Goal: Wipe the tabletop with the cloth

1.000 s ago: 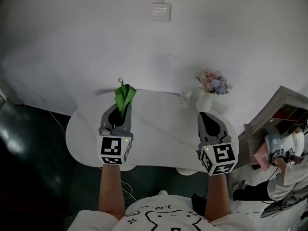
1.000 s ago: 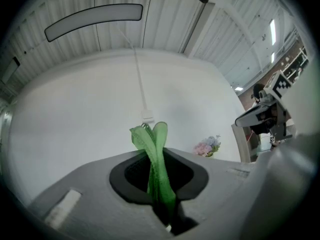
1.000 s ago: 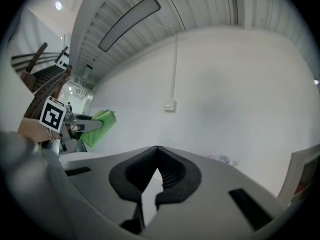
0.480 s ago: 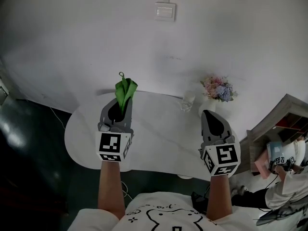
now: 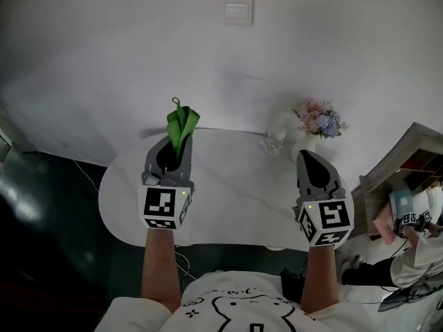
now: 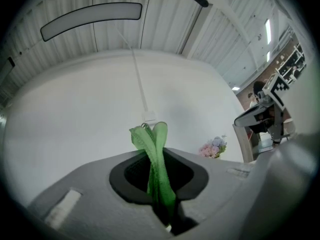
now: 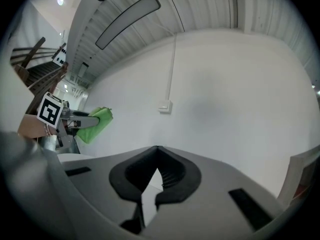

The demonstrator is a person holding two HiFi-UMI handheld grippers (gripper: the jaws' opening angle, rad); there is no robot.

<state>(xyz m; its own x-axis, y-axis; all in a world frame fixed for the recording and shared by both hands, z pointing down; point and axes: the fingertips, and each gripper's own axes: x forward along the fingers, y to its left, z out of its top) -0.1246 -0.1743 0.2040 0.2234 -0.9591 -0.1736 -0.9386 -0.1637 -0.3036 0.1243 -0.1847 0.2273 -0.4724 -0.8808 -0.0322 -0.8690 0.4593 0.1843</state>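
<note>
Left hand-held gripper [image 5: 178, 144] clamping cloth [image 5: 181, 123], white tabletop [image 5: 235, 185], white wall [image 5: 325, 54]

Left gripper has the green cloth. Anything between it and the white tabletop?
Nothing visible does. The green cloth, pinched in the left gripper, is over a bare stretch of the white oval tabletop. The clear glass and white flower vase stand off to the right.

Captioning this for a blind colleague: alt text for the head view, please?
The left gripper holds a green cloth upright over a white table; the right gripper is shut and empty. A glass and a vase of flowers stand at its far edge.
</note>
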